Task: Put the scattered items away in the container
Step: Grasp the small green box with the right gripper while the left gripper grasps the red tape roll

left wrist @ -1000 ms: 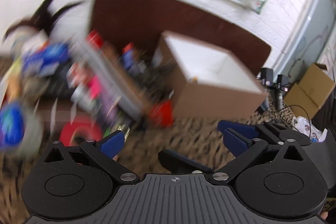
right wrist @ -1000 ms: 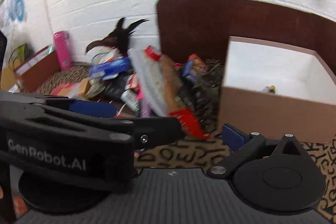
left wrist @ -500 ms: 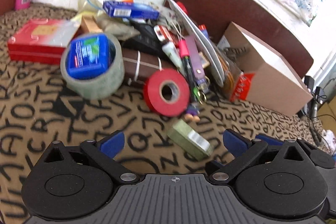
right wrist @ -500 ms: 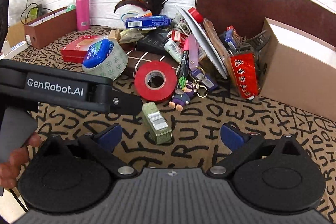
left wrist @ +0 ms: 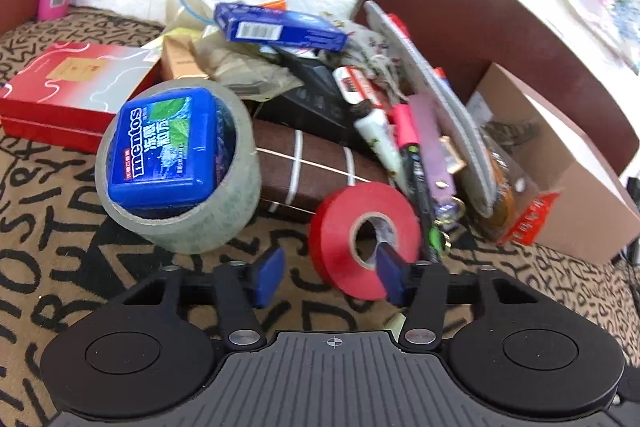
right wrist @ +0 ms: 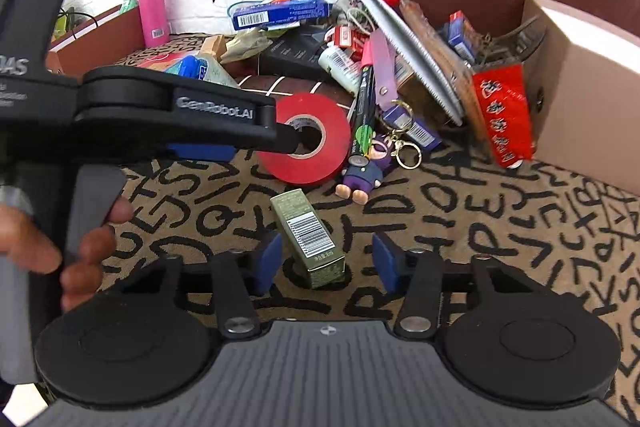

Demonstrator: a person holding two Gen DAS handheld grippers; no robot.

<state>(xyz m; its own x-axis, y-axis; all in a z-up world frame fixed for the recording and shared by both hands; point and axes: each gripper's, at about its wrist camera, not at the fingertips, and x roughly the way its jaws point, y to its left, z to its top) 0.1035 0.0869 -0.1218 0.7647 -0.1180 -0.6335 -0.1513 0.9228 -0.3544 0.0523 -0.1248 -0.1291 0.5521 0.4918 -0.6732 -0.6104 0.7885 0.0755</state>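
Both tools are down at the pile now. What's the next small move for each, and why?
Probably finish closing. The left tool has one finger through the hole of the red tape roll, jaws closing across its wall. The right tool straddles the green box, jaws closing but its pads not yet touching. Once both grip, lift toward the cardboard box.

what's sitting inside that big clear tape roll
A blue Mentos box sits tilted in the clear tape roll, filling its opening. Anything beneath the box inside the roll is hidden.
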